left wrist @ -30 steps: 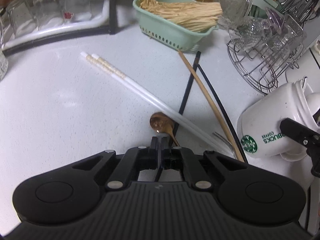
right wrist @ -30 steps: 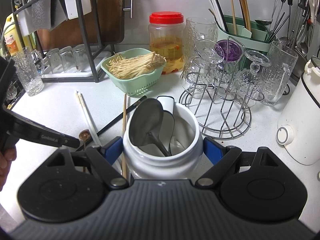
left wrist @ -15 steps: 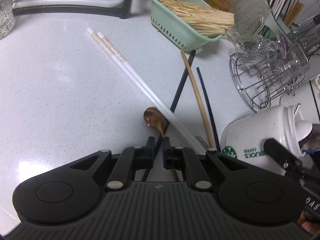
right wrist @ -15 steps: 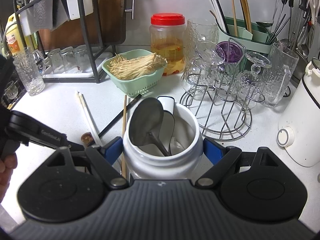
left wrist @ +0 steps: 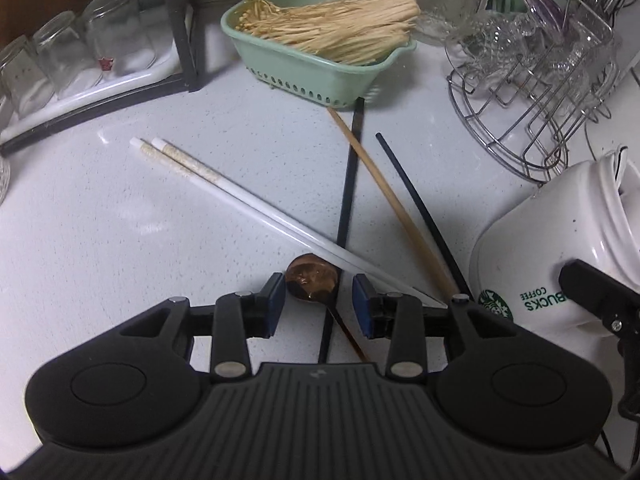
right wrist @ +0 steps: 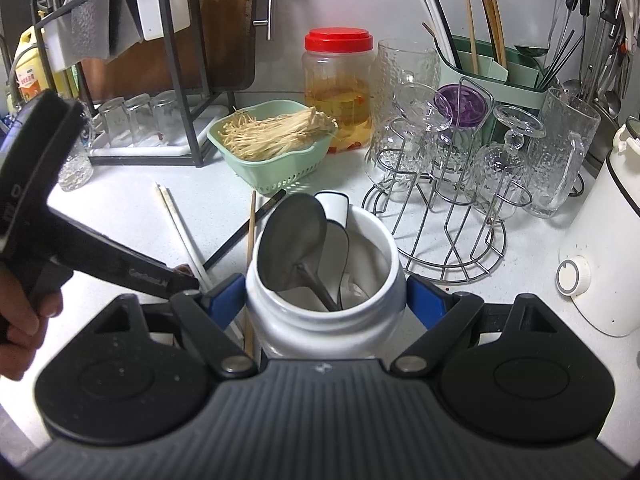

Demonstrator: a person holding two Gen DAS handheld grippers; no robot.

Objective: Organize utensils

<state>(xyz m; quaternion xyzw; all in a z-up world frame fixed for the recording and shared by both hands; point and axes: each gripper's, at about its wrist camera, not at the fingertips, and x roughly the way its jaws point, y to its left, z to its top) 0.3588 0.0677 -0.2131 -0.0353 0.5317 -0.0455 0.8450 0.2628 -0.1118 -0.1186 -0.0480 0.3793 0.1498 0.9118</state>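
Down on the white worktop (left wrist: 100,240), the left tongs (left wrist: 319,300) stand partly apart, their jaws having just been opening, with the bowl of a small brown spoon (left wrist: 312,283) lying between the blue pads (left wrist: 276,300). Neither pad presses on the spoon; it rests on the worktop, its thin handle running back under the tool. Just beside its bowl, a pair of white chopsticks (left wrist: 240,192) lies slanting across the surface, and their far tips point toward a rack of upturned glasses (left wrist: 80,48). A black chopstick (left wrist: 348,200) crosses under them, a wooden chopstick (left wrist: 392,200) leans across it, and a second black chopstick (left wrist: 420,204) lies to the right of that.

The right tongs (right wrist: 324,300) are clamped on a white Starbucks jar (right wrist: 320,320), a blue pad tight against each side of it. Inside the jar stand a metal ladle (right wrist: 292,240) and what seems to be a white spoon behind it, though that part is half hidden. From the left wrist view the same jar appears tilted, its mouth turned away to the right.

Behind the loose chopsticks sits a green basket (left wrist: 312,76) heaped with enoki mushrooms (left wrist: 332,28). A wire rack of glassware (right wrist: 452,184) stands to the right, with a red-lidded jar (right wrist: 340,88) and a green utensil caddy (right wrist: 492,68) against the wall.
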